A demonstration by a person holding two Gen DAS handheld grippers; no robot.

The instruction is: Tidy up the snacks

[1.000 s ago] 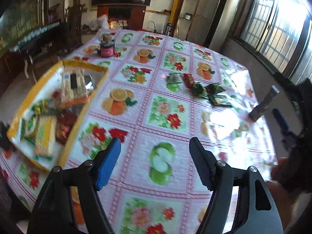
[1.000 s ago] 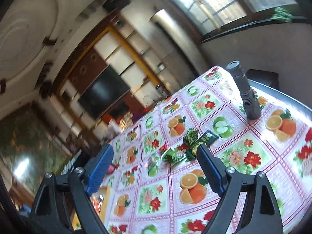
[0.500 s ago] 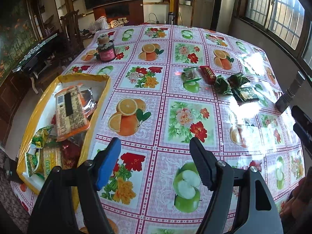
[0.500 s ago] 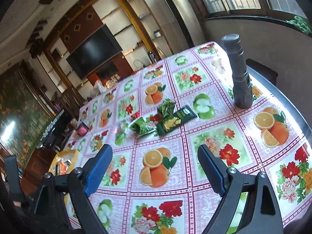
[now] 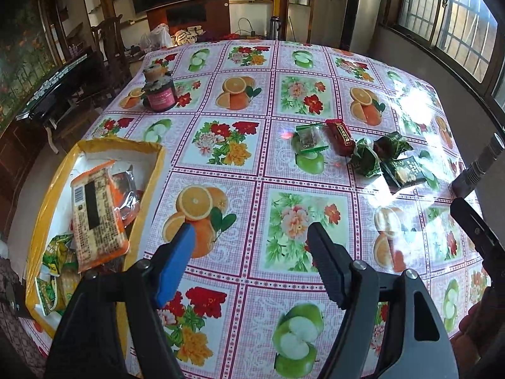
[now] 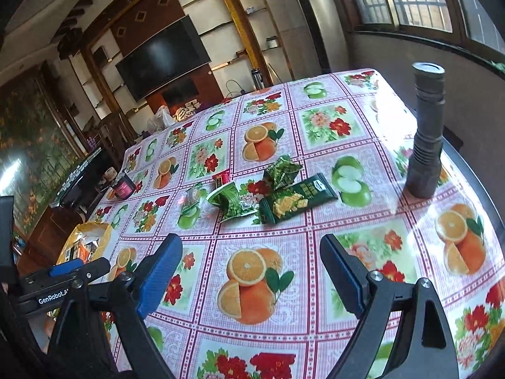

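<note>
A yellow-rimmed tray (image 5: 148, 189) at the table's left holds an orange cracker pack (image 5: 96, 214) and several other snacks; it also shows in the right wrist view (image 6: 107, 237). Loose snacks lie mid-right on the table: a clear wrapped one (image 5: 307, 139), a red one (image 5: 341, 135), green packets (image 5: 366, 161) and a dark green bar (image 6: 296, 202). My left gripper (image 5: 249, 262) is open and empty above the table's near side. My right gripper (image 6: 252, 274) is open and empty, short of the green packets (image 6: 230, 202).
A black torch (image 6: 426, 135) stands upright near the table's right edge. A dark jar with a pink label (image 5: 159, 93) stands at the far left. The table (image 5: 268, 211) wears a fruit-and-flower oilcloth. A TV cabinet and chairs stand behind.
Both grippers have tilted down and steadied over the table, so the snacks and tray come closer into view. Both stay open and empty. Nothing on the table has moved.
</note>
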